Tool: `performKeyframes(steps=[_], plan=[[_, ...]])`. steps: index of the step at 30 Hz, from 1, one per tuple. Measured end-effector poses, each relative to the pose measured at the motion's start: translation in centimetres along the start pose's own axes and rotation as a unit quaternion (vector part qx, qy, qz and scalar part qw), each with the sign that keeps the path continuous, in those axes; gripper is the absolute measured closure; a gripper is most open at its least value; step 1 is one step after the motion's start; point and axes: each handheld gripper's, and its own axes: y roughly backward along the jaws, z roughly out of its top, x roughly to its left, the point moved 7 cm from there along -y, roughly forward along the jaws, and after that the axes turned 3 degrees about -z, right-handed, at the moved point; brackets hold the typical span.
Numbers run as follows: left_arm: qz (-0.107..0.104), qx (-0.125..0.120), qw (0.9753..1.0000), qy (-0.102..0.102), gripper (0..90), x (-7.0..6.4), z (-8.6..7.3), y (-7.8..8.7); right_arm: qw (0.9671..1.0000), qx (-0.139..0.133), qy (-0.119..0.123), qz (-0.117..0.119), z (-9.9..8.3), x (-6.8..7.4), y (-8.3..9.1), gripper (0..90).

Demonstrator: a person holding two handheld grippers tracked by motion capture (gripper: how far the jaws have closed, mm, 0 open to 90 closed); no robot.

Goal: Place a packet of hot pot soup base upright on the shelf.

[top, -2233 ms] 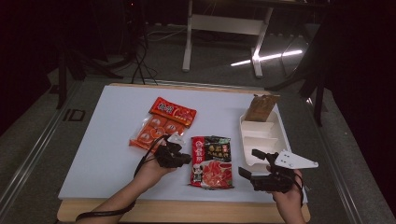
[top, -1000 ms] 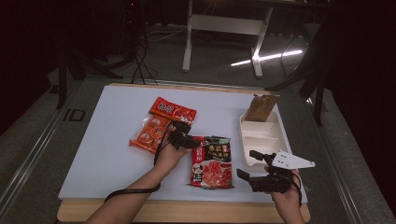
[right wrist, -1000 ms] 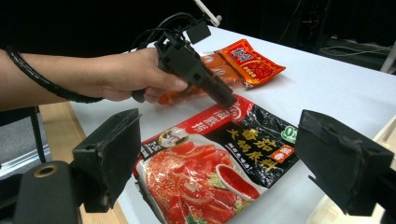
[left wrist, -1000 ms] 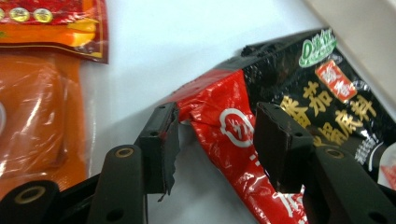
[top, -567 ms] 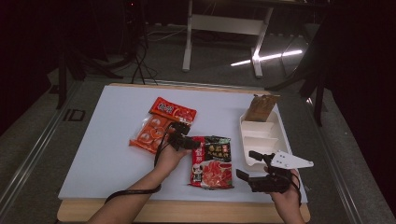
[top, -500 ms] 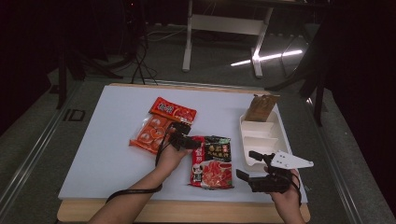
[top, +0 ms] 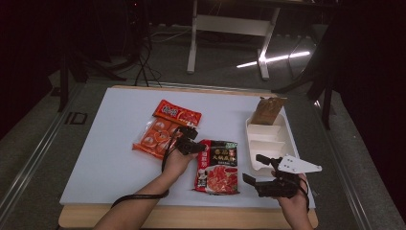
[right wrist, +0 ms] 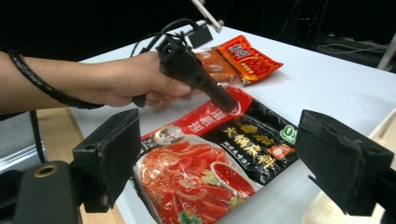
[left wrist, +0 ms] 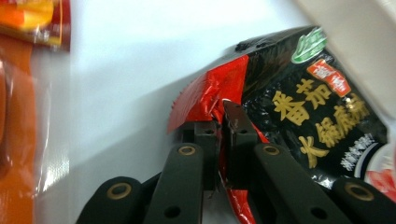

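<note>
White table (top: 110,143) | left tool (left wrist: 223,122) pinches hotpot-base packet (left wrist: 299,116) edge | right tool (right wrist: 224,154) wide open

The room is dark all round; only the white worktop (top: 110,143) is lit, softly from above, with faint shadows. A bright streak glares on the floor beyond its far edge. The left gripper view is blurred up close.
</note>
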Motion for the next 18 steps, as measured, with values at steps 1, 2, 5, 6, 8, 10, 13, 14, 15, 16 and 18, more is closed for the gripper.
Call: performKeyframes(steps=[1, 2, 5, 6, 8, 10, 13, 14, 15, 16, 18], plan=[[0.002, -0.006, 1.0000, -0.005, 87.1, -0.3, 0.1, 0.3, 1.0000, -0.002, -0.002, -0.004, 0.0, -0.1, 0.0, 15.7], [0.003, -0.013, 0.9998, -0.012, 87.2, -0.5, 0.3, 0.5, 0.9999, -0.005, -0.007, -0.008, 0.1, -0.3, 0.1, 17.4], [-0.005, -0.029, 0.9994, -0.021, 87.5, -1.2, 0.8, 1.4, 0.9997, -0.015, -0.013, -0.017, 0.2, -0.6, 0.4, 17.4], [-0.007, -0.033, 0.9991, -0.024, 87.5, -1.4, 0.9, 1.6, 0.9995, -0.015, -0.009, -0.027, 0.3, -0.7, 0.5, 17.4], [-0.013, -0.045, 0.9985, -0.029, 87.5, -1.9, 1.1, 2.2, 0.9991, -0.020, -0.013, -0.036, 0.4, -0.9, 0.7, 17.3], [-0.013, -0.050, 0.9981, -0.033, 87.5, -2.2, 1.2, 2.5, 0.9986, -0.017, -0.009, -0.050, 0.4, -1.2, 0.7, 16.0], [-0.020, -0.081, 0.9950, -0.056, 87.5, -3.5, 1.5, 3.9, 0.9983, -0.016, -0.006, -0.056, 0.4, -1.3, 0.7, 15.2], [-0.020, -0.081, 0.9950, -0.056, 87.4, -3.5, 1.5, 3.9, 0.9982, -0.019, -0.002, -0.056, 0.5, -1.4, 0.7, 15.3], [-0.026, -0.089, 0.9939, -0.060, 87.4, -3.9, 1.6, 4.2, 0.9982, -0.019, -0.002, -0.056, 0.5, -1.4, 0.7, 15.3], [-0.029, -0.091, 0.9934, -0.064, 87.4, -4.1, 1.7, 4.3, 0.9983, -0.020, 0.003, -0.055, 0.6, -1.4, 0.8, 15.3], [-0.035, -0.094, 0.9927, -0.067, 87.4, -4.5, 1.8, 4.8, 0.9978, -0.023, 0.010, -0.062, 0.7, -1.4, 0.9, 15.3]])
